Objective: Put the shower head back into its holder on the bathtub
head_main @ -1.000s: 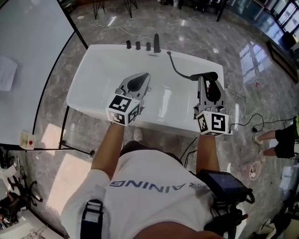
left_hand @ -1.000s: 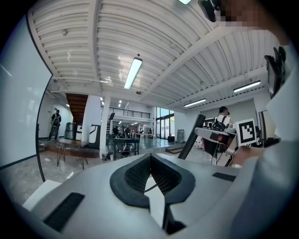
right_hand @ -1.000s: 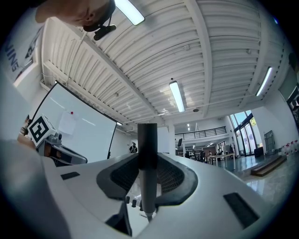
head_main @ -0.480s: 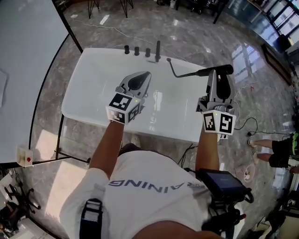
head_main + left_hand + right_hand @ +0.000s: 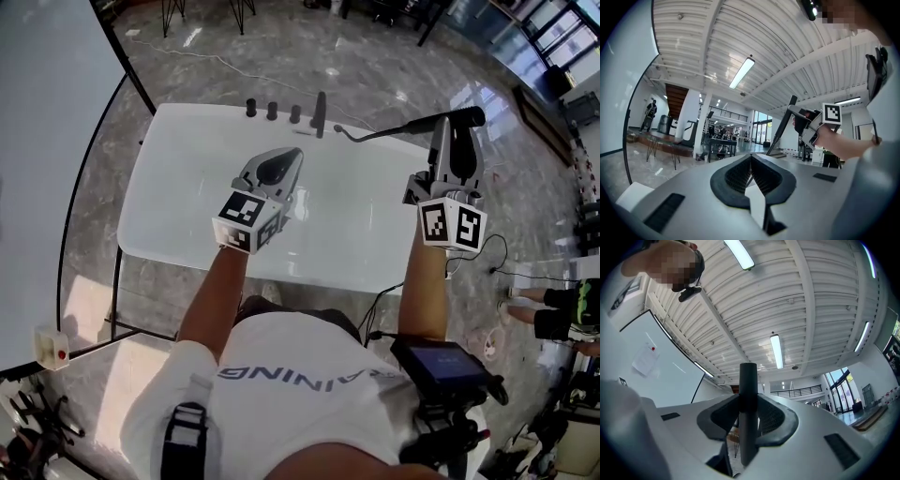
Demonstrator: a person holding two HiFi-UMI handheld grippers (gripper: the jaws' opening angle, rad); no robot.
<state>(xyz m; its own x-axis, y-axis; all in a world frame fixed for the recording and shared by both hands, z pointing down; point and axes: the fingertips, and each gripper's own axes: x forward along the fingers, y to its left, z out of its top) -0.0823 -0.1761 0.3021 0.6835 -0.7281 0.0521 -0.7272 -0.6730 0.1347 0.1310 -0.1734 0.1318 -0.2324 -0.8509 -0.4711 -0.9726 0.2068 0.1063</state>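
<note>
The white bathtub (image 5: pixel 178 246) lies across the middle of the head view. Several black fittings (image 5: pixel 272 111) and a taller black post (image 5: pixel 320 111) stand on its far rim. My right gripper (image 5: pixel 453 124) is shut on the black shower head (image 5: pixel 466 116) and holds it up over the tub's far right corner. Its hose (image 5: pixel 375 134) runs left to the rim near the post. In the right gripper view the black handle (image 5: pixel 748 413) stands upright between the pads. My left gripper (image 5: pixel 289 155) hovers over the tub's middle, jaws shut and empty (image 5: pixel 751 161); from it I see the right gripper (image 5: pixel 808 123).
A large white panel with a black frame (image 5: pixel 56 141) stands at the left. Black cables (image 5: pixel 497 267) lie on the marble floor right of the tub, and a person (image 5: pixel 562 314) stands at the right edge. A black device (image 5: pixel 445 366) hangs at my right hip.
My right gripper has risen and moved toward the tub's far right corner, lifting the shower head and its hose off the rim. The left gripper has stayed over the tub's middle.
</note>
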